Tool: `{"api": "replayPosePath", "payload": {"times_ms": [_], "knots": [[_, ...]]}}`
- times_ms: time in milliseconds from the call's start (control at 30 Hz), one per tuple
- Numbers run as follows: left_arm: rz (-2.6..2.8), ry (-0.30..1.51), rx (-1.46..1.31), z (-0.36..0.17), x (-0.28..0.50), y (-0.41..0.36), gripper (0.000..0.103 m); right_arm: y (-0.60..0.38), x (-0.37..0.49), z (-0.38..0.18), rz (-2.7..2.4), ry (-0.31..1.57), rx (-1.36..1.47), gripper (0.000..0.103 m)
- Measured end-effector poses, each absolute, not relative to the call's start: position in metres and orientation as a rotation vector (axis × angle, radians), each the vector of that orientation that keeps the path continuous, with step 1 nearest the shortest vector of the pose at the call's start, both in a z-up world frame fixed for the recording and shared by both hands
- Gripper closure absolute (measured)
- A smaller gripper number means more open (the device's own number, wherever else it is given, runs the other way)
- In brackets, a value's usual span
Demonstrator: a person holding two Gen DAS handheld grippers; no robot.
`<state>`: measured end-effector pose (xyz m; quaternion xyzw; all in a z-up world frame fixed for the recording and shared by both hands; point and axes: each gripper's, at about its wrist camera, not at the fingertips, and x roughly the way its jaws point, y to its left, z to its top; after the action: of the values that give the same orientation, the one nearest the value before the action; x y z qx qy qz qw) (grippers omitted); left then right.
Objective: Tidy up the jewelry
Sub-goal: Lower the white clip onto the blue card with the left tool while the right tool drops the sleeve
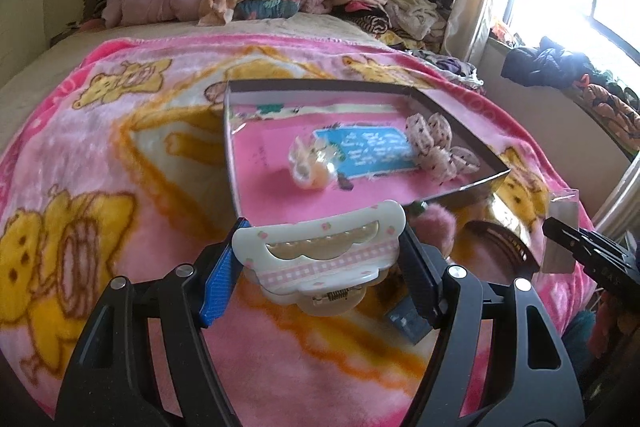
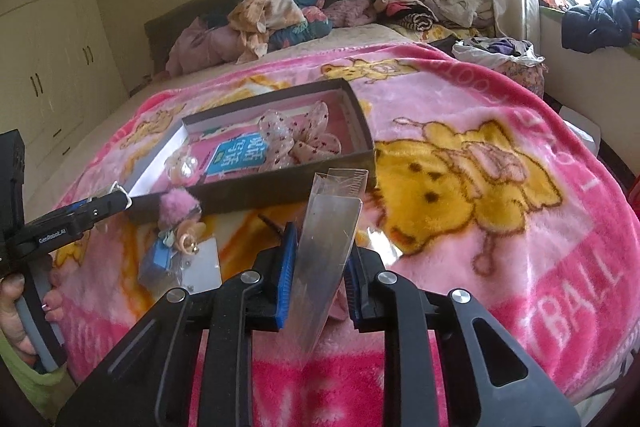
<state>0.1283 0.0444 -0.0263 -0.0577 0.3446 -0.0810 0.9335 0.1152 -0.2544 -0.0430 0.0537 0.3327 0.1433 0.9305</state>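
My left gripper (image 1: pixel 320 239) is shut on a white hair claw clip (image 1: pixel 320 259) with pink check trim, held a little above the pink blanket. Ahead of it lies an open dark box (image 1: pixel 230 147) with a pink floor. It holds spotted scrunchies (image 1: pixel 432 139), a clear-wrapped piece (image 1: pixel 316 163) and a blue card (image 1: pixel 368 147). My right gripper (image 2: pixel 322 259) is shut on a clear plastic sleeve (image 2: pixel 332 219) that stands up between its blue pads, just short of the box's near wall (image 2: pixel 260 191). The left gripper (image 2: pixel 120 195) shows at the left, beside the box's near corner.
A pink pom-pom (image 2: pixel 178 203) and small trinkets on a clear bag (image 2: pixel 180 259) lie on the blanket (image 2: pixel 460 107) in front of the box. Heaped clothes (image 2: pixel 280 15) crowd the headboard. A window is at the right, wardrobe doors (image 2: pixel 60 67) at the left.
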Motion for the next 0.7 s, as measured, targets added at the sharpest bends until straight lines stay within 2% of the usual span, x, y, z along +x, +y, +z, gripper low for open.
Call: {"api": "replayPosePath", "payload": {"times_ms": [700], "knots": [[-0.223, 0.663, -0.121, -0.007, 0.184, 0.01, 0.041, -0.254, 0.162, -0.015, 0.319, 0.646, 0.105, 0.082]]}}
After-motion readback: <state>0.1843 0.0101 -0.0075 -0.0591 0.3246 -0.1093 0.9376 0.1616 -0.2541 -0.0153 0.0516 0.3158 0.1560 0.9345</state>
